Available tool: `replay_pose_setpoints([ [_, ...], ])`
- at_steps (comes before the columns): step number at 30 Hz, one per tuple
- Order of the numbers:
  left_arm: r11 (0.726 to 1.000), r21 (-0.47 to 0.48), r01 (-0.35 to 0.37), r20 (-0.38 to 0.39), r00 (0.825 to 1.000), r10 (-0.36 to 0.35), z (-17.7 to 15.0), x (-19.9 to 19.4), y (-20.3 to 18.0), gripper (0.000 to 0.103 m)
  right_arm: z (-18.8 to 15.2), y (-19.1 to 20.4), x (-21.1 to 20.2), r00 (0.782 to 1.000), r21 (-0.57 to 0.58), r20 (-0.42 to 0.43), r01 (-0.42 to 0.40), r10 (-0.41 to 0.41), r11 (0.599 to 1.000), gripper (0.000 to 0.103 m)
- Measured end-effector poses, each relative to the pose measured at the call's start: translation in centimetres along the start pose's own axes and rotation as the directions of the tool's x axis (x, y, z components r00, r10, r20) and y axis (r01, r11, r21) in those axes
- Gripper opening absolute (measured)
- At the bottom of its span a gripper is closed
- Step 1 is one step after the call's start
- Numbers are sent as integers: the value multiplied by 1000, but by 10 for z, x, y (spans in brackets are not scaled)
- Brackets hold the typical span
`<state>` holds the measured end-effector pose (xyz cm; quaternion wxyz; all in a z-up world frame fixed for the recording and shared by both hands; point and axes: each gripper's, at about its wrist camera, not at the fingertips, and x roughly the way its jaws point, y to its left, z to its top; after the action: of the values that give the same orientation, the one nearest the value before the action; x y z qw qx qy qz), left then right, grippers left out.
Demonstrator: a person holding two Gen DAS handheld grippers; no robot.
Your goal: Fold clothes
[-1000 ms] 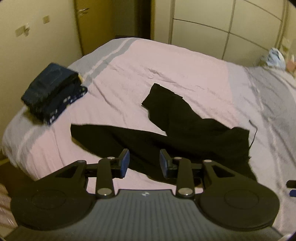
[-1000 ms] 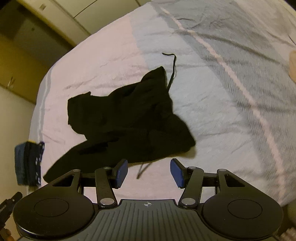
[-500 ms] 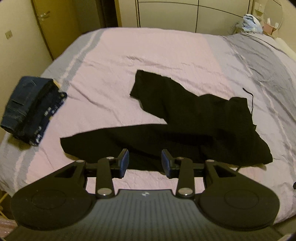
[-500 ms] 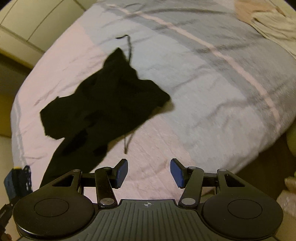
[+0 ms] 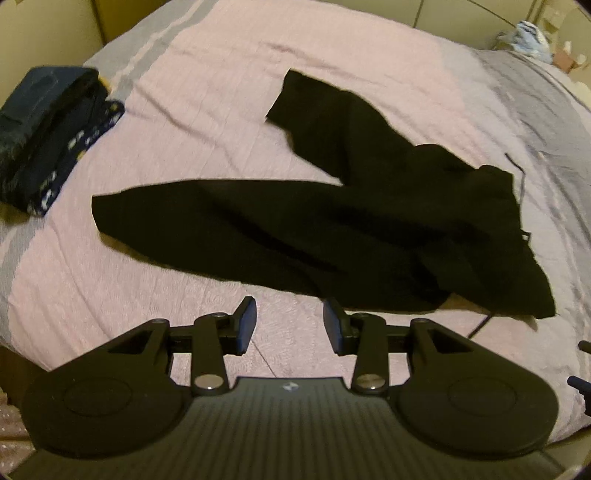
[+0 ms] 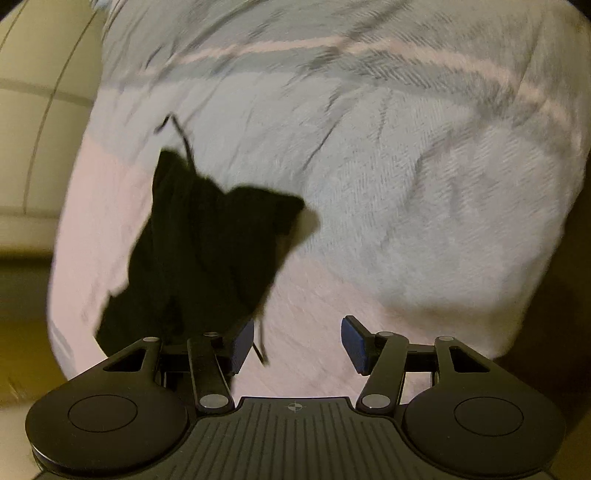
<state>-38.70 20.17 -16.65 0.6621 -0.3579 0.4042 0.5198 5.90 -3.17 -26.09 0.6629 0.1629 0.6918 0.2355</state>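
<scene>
A pair of black trousers [image 5: 332, 229] lies spread and crumpled on the pink and grey bedspread [image 5: 207, 110], legs splayed to the left and far side, a thin drawstring [image 5: 515, 166] trailing at the right. My left gripper [image 5: 290, 326] hovers open just in front of the near leg, nothing between its fingers. In the right wrist view the same trousers [image 6: 207, 251] appear blurred at left, their waist end nearest. My right gripper [image 6: 297, 341] is open and empty over the bed, to the right of the cloth; a drawstring end [image 6: 260, 347] hangs by its left finger.
A stack of folded dark blue clothes [image 5: 48, 129] sits at the bed's left edge. Pale wardrobe doors [image 6: 33, 122] stand beyond the bed. Some light items [image 5: 528, 31] lie at the far right corner. The bed's near edge drops to a dark floor [image 6: 546, 332].
The left gripper has dropped lower and closer to the trousers. The right gripper has swung right and down toward the waist end, its view blurred by motion. Both stayed open.
</scene>
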Motion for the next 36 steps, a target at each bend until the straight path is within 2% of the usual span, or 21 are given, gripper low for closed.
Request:
replay_pose_setpoints([
  [4, 998, -59, -2, -26, 1000, 1, 3, 27, 3, 36, 24, -17, 25, 998, 107, 25, -59, 57, 993, 62],
  [9, 991, -133, -7, -50, 999, 0, 9, 60, 1, 36, 55, -39, 57, 991, 230, 56, -134, 124, 964, 63],
  [14, 975, -220, 2, -36, 999, -10, 13, 80, 1, 36, 79, -50, 100, 981, 333, 11, -185, 192, 925, 63],
  [20, 934, -356, 14, -1, 1000, -16, 23, 95, 19, 41, 91, -44, 124, 981, 248, -31, -176, 189, 953, 63],
  [24, 902, -433, -2, -10, 1000, -2, 37, 113, 42, 42, 95, -41, 129, 980, 207, -47, -180, 194, 962, 63],
  [30, 830, -558, 10, 9, 1000, -6, 74, 143, 86, 42, 90, -41, 126, 978, 201, -31, -196, 206, 960, 63],
  [34, 812, -583, -9, 4, 1000, 14, 107, 170, 109, 42, 84, -40, 124, 976, 212, 5, -212, 216, 954, 63],
  [36, 813, -581, -35, -17, 999, 31, 118, 186, 117, 42, 81, -40, 123, 975, 217, 29, -221, 220, 951, 63],
])
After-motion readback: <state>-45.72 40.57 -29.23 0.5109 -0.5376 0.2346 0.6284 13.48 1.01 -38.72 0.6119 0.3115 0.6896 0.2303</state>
